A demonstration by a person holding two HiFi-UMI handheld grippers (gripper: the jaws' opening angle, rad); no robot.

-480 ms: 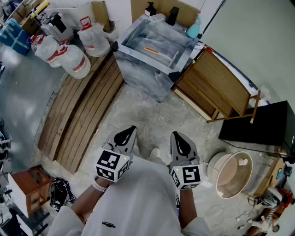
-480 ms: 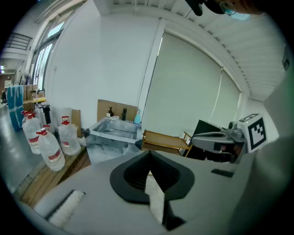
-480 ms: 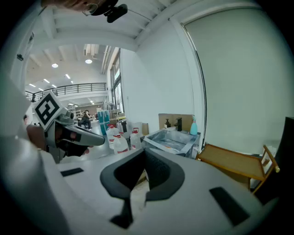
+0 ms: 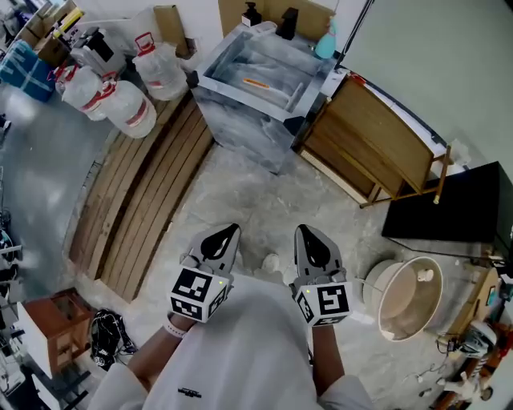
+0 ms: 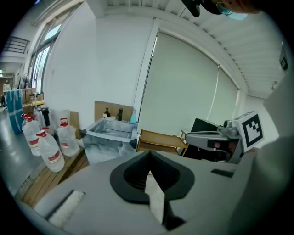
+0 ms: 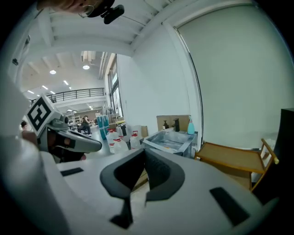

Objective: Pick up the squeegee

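Observation:
A thin orange-handled tool, likely the squeegee (image 4: 258,82), lies inside the grey marbled sink tub (image 4: 240,128) at the top of the head view. Both grippers are held close to the person's body, well short of the tub and pointing toward it. My left gripper (image 4: 225,231) has its black jaws shut with nothing between them, and its tips (image 5: 149,153) meet in the left gripper view. My right gripper (image 4: 307,231) is beside it, also shut and empty, tips (image 6: 143,151) together. The tub (image 5: 110,133) shows ahead in the left gripper view and again as the tub (image 6: 170,140) in the right one.
Water jugs (image 4: 128,104) stand left of the tub by wooden planks (image 4: 144,192). A wooden rack (image 4: 377,144) and a black box (image 4: 457,212) sit to the right. A round white basin (image 4: 405,300) lies near my right gripper. Bottles (image 4: 287,22) line the tub's back edge.
Both grippers hold their places in front of the body. The view has shifted slightly, so the tub sits a little higher and further left.

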